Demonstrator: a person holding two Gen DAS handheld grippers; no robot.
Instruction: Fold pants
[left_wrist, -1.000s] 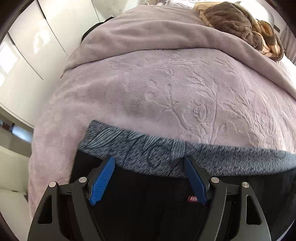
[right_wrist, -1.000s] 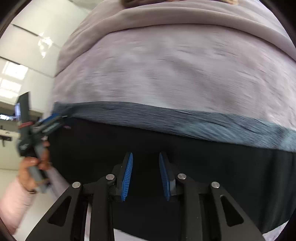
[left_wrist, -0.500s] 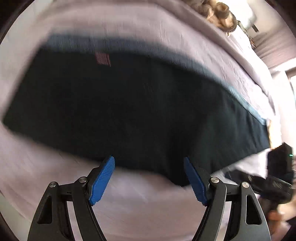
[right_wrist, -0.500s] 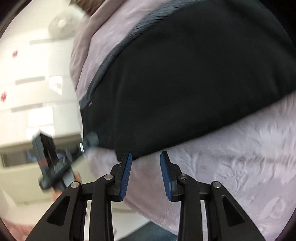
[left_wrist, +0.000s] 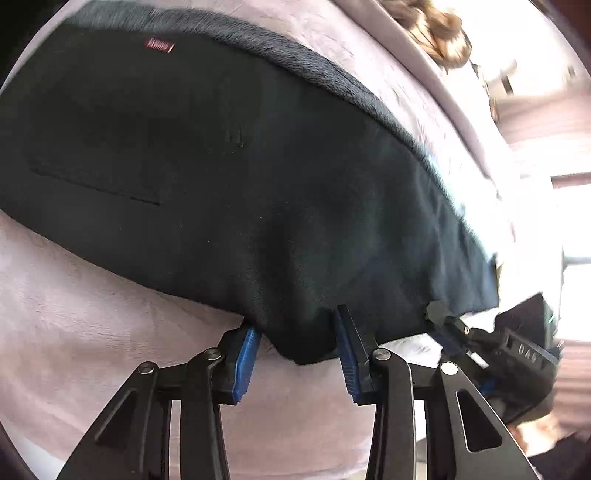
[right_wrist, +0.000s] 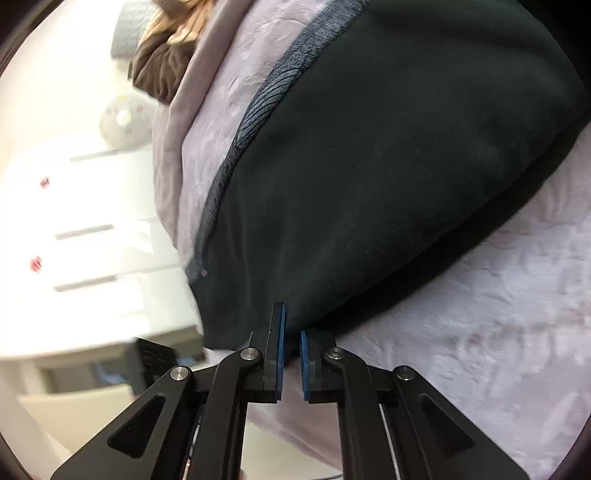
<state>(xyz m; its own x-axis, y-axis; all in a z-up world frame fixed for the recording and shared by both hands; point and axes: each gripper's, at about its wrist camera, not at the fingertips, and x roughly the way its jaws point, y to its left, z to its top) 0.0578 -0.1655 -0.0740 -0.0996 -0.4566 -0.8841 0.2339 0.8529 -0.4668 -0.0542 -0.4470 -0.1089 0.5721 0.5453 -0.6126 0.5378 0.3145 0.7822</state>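
Note:
Black pants (left_wrist: 258, 166) with a grey patterned waistband (left_wrist: 332, 85) lie flat across a lilac bed cover (left_wrist: 92, 314). My left gripper (left_wrist: 295, 332) is at the pants' near edge. Its jaws are closing, and a bulge of the black hem fills the gap between the blue pads. Further right along the same edge, the right gripper (left_wrist: 439, 317) pinches the cloth. In the right wrist view the pants (right_wrist: 369, 166) fill the upper right, and my right gripper (right_wrist: 291, 332) is shut on their near edge, with a thin fold between the pads.
A brown blanket (left_wrist: 436, 29) is heaped at the head of the bed. White drawers (right_wrist: 92, 221) and a pale ball (right_wrist: 122, 122) stand beyond the bed's side. The bed cover (right_wrist: 480, 332) lies bare near the pants' edge.
Both grippers swung from over the waistband down to the pants' near edge. The left jaws narrowed from wide open onto the hem. The right jaws shut on the cloth.

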